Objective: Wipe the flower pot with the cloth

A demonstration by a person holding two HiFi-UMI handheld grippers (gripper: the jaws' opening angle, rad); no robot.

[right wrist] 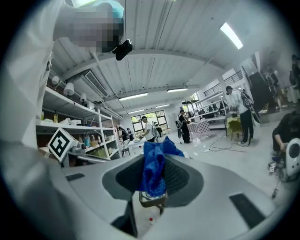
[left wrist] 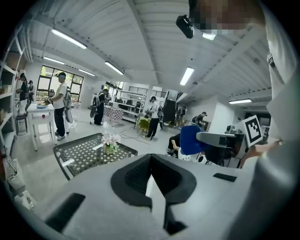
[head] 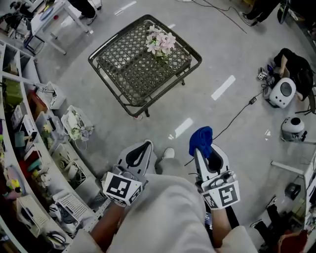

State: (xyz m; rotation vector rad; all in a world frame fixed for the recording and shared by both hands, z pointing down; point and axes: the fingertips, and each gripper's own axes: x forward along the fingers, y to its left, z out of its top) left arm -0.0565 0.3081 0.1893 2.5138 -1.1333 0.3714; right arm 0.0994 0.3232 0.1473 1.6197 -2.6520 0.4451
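Note:
A small pot of pink flowers (head: 160, 44) stands near the far right corner of a low black lattice table (head: 123, 69), well ahead of both grippers. In the left gripper view the pot (left wrist: 110, 143) shows small, on the table (left wrist: 79, 157). My left gripper (head: 143, 146) is held near my body with its jaws shut and nothing between them (left wrist: 151, 163). My right gripper (head: 201, 148) is shut on a bunched blue cloth (head: 201, 138), which sticks up past the fingertips (right wrist: 153, 169). Both grippers hover over the floor, short of the table.
White shelving (head: 29, 143) full of boxes and small items runs along the left. A black cable (head: 237, 116) crosses the grey floor, and white devices (head: 282, 93) lie on the floor at the right. A white table (head: 54, 15) stands at the far left. Several people (left wrist: 60, 105) stand in the background.

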